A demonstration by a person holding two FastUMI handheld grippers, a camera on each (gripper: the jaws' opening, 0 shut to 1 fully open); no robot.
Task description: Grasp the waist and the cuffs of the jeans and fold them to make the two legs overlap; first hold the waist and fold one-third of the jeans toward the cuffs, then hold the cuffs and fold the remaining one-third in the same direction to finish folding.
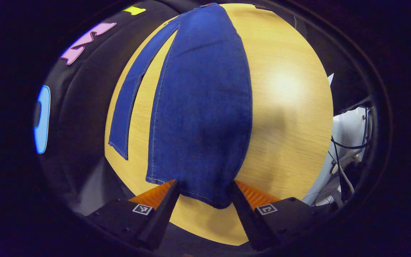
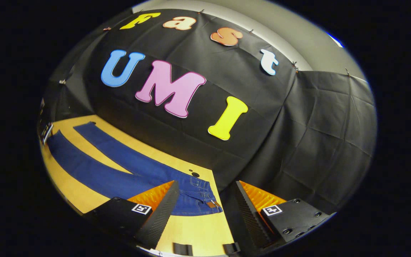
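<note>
Jeans (image 2: 120,167) lay flat on the worktop (image 1: 291,107), legs apart, no fold made; left tool (image 1: 203,200) gaped around a cuff, right tool (image 2: 205,200) gaped empty near the waist.

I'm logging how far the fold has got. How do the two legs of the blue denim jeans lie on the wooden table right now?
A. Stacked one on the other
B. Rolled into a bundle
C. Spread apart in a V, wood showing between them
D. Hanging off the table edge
C: in the right gripper view the blue denim jeans lie flat on the light wooden table, their legs diverging with bare wood between.
</note>
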